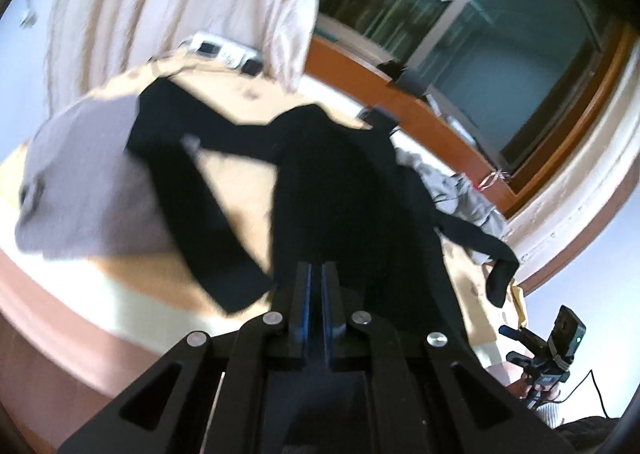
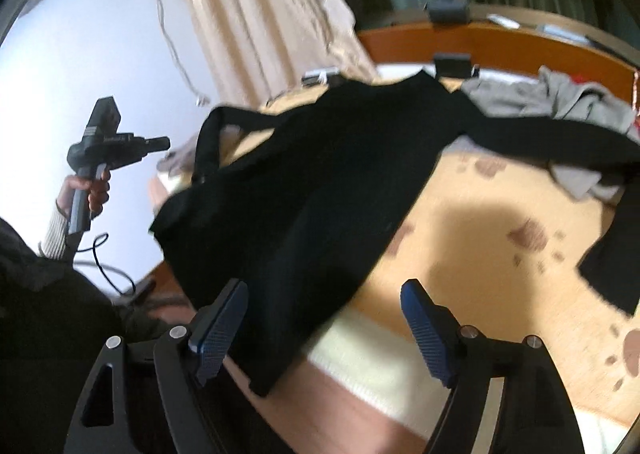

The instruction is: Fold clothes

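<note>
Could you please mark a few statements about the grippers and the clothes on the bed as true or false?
1. The right gripper has its jaws open. True.
2. The left gripper has its jaws spread wide. False: they stand shut together.
3. The black garment is folded into a neat square. False: it lies spread out, sleeves trailing.
4. A grey garment lies beside the black one. True.
5. The curtain is dark blue. False: it is beige.

Bare bedspread [image 2: 500,254] lies free between black garment [image 2: 304,194] and grey clothes [image 2: 560,98].
</note>
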Tool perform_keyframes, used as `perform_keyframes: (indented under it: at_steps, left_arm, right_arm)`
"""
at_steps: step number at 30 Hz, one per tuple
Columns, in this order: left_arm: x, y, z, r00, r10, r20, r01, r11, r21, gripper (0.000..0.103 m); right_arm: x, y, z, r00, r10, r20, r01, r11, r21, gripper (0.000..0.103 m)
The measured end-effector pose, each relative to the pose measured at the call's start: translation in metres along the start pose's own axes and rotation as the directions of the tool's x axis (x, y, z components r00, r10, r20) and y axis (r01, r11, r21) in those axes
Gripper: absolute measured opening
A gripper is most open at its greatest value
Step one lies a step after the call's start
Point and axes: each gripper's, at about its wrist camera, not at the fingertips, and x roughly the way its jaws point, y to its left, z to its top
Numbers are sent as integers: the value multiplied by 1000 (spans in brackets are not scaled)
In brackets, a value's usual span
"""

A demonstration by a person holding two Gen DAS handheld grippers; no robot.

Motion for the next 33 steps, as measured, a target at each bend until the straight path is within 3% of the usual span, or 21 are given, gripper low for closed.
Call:
perform_keyframes:
  at_steps: [4, 8, 12, 16, 17, 21, 22, 23, 25, 28, 32, 33]
  left_arm:
    - [50, -3, 16, 996, -20, -84, 21, 1000, 13, 12]
    - [110, 1, 37, 986, -29, -165, 28, 1000, -12, 12]
    - [158, 0, 62, 975, -12, -221, 7, 1000, -26, 13]
    - [195, 10, 86, 962, 44, -270, -63, 996, -63, 34]
    - [204, 13, 92, 959, 61, -278, -81, 995, -59, 34]
    - [213, 23, 115, 960, 107, -257, -121, 992, -41, 34]
    - [214, 25, 120, 956, 170, -240, -178, 984, -12, 34]
    - [214, 27, 126, 946, 240, -218, -242, 970, 20, 34]
    - [215, 38, 132, 907, 384, -172, -378, 923, 69, 34]
    - [206, 58, 136, 932, 320, -174, -327, 945, -17, 34]
    - [196, 55, 129, 932, 306, -192, -312, 950, 3, 34]
    - [192, 52, 125, 939, 275, -207, -281, 960, 2, 35]
  right_arm:
    - [4, 6, 18, 998, -53, 46, 55, 997, -52, 81]
    - [38, 31, 38, 998, 41, 44, -36, 992, -122, 81]
    - [88, 62, 50, 995, 87, -45, -95, 967, -236, 81]
    - [125, 71, 47, 988, 66, -142, -104, 954, -280, 81]
    - [130, 69, 46, 986, 54, -160, -96, 958, -272, 81]
    - [145, 60, 38, 976, 16, -217, -72, 965, -252, 81]
    - [144, 58, 34, 975, 14, -220, -72, 963, -259, 81]
    - [142, 60, 31, 974, -2, -229, -65, 956, -285, 81]
    - [139, 64, 24, 969, -34, -244, -52, 940, -337, 82]
    - [134, 67, 11, 969, -56, -242, -42, 924, -381, 84]
    - [128, 64, 3, 971, -38, -234, -52, 929, -368, 84]
    - [126, 62, 0, 972, -36, -234, -55, 928, -369, 84]
